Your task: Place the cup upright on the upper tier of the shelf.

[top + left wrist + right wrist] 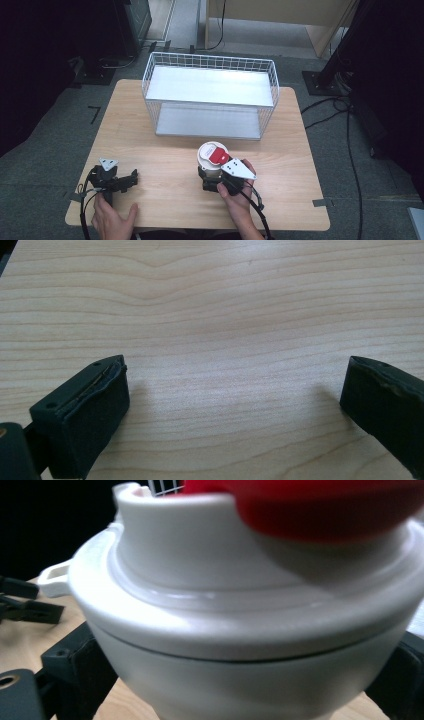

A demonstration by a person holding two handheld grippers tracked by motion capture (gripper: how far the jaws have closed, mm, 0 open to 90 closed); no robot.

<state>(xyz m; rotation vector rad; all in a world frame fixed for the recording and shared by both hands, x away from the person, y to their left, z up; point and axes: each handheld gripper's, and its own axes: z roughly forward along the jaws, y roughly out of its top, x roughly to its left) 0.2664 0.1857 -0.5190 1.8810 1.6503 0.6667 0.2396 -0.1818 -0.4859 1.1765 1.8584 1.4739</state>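
Right gripper (212, 181) pinches our tub (212, 159) at table centre; left gripper (131, 179) idle, jaws spread. Grasp stage; next, lift toward rack (210, 95) at 12 o'clock.

Setting: laboratory or recording studio — small light wooden desk (165, 175) on grey carpet floor (50, 150), black stand bases (322, 80) and loose black cables (350, 145) around it, dark curtained sides, white wire-mesh two-level shelf (210, 95) as staged prop.

We've got open worktop (165, 180) between both hands and ahead of the left hand-held gripper (131, 178); the wire basket (210, 95) blocks the far middle, leaving bare strips on either side of it.
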